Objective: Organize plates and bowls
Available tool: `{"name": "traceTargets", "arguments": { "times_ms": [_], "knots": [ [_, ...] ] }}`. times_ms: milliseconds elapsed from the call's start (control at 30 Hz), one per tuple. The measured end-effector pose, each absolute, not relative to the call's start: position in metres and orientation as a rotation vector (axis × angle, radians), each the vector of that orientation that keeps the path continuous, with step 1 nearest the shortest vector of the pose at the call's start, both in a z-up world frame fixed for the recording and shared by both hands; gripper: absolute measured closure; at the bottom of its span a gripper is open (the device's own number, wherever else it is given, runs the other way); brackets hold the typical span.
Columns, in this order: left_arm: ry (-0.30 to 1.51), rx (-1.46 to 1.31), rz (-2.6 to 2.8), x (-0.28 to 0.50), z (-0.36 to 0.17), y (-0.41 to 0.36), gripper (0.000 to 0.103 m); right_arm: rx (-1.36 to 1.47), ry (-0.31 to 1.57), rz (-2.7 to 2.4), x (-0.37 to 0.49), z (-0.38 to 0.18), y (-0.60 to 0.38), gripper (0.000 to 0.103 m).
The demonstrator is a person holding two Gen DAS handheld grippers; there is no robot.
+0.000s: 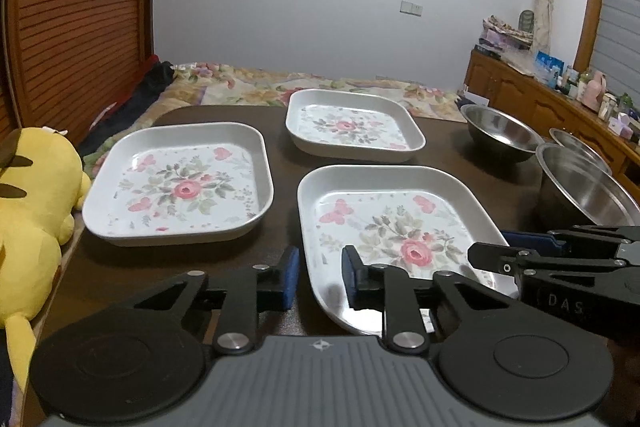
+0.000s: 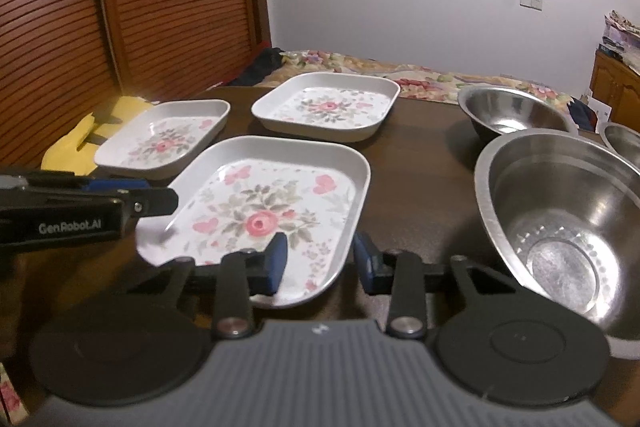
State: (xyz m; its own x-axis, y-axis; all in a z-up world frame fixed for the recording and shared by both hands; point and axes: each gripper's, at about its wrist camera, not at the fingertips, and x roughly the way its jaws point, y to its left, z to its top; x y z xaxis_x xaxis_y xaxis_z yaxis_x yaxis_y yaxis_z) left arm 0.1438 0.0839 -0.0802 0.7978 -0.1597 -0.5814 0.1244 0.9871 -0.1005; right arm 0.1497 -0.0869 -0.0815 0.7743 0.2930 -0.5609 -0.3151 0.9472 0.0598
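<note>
Three white square plates with a rose print lie on a dark table (image 1: pixel 280 151): a near plate (image 1: pixel 400 223) (image 2: pixel 260 203), a left plate (image 1: pixel 180 187) (image 2: pixel 164 143) and a far plate (image 1: pixel 352 127) (image 2: pixel 328 107). My left gripper (image 1: pixel 320 275) (image 2: pixel 160 193) straddles the near plate's left rim, its pads narrow but not pressing. My right gripper (image 2: pixel 320 259) (image 1: pixel 490 247) straddles that plate's right rim the same way. Three steel bowls stand to the right: a near bowl (image 2: pixel 560 227) (image 1: pixel 588 187), a far bowl (image 2: pixel 512 111) (image 1: pixel 496 131) and a third bowl (image 2: pixel 624 143) (image 1: pixel 576 143), partly hidden.
A yellow plush toy (image 1: pixel 32 207) (image 2: pixel 76 147) lies off the table's left edge. Behind the table is a bed with a floral quilt (image 1: pixel 248 87). Wooden louvred doors (image 1: pixel 72 7) stand at the left, and a cluttered wooden cabinet (image 1: pixel 540 99) at the right.
</note>
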Motion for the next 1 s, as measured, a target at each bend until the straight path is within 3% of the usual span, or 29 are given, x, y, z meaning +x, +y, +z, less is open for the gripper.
{"name": "traceTargets", "arguments": {
  "times_ms": [33,167,400,500,567,1000],
  "knots": [
    [0.632,-0.061,-0.154,0.145,-0.082,0.084,0.08,-0.037,0.602,0.314,0.151,-0.082,-0.087,0.073],
    [0.646,-0.062,-0.151,0.149,-0.085,0.084,0.085,-0.018,0.613,0.305,0.159,-0.085,-0.088,0.078],
    [0.656,-0.057,-0.153,0.15,-0.088,0.085,0.092,0.013,0.615,0.314,0.161,-0.088,-0.092,0.08],
    [0.655,-0.051,-0.155,0.145,-0.086,0.087,0.093,0.021,0.616,0.318,0.16,-0.088,-0.094,0.081],
    [0.653,-0.066,-0.159,0.139,-0.085,0.091,0.093,0.026,0.618,0.309,0.158,-0.087,-0.095,0.087],
    [0.618,-0.106,-0.188,0.081,-0.071,0.101,0.092,0.116,0.616,0.411,0.12,-0.083,-0.103,0.088]
  ]
}}
